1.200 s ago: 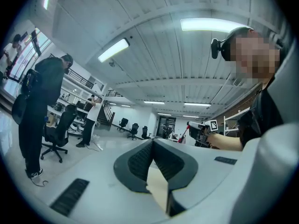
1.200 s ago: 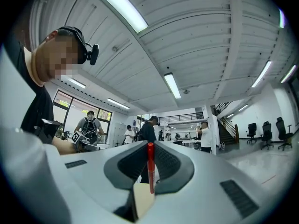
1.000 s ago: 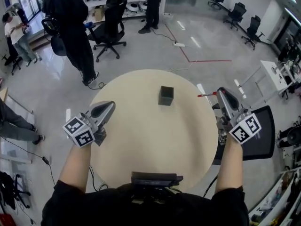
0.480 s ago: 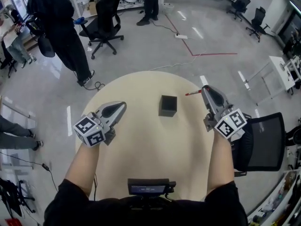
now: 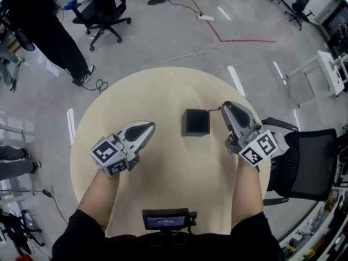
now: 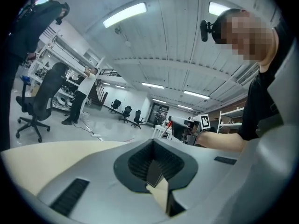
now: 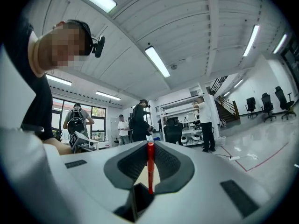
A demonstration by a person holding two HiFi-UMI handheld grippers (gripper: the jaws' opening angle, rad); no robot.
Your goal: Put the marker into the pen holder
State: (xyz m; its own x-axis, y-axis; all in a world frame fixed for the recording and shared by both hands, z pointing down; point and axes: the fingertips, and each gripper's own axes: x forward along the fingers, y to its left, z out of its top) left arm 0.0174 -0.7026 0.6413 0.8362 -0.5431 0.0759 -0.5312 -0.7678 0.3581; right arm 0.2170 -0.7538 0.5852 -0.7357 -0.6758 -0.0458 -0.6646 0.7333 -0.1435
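Step, as I read it: carry-in. Right gripper point(image 5: 227, 106) jaws pinched narrow on red marker point(image 7: 150, 166), which pokes out ahead of the tips, its end abt at the rim of pen holder point(image 5: 196, 122). Left gripper point(image 5: 148, 128) jaws closed, empty, over counter point(image 5: 163, 91). Next prob: centre marker over opening, tip down, release.

A thin red marker point(image 5: 213, 110) is held level in the right gripper point(image 5: 227, 107), its tip just beside a dark square open-topped pen holder point(image 5: 196, 123) set upright near the centre of the desk point(image 5: 163, 167).
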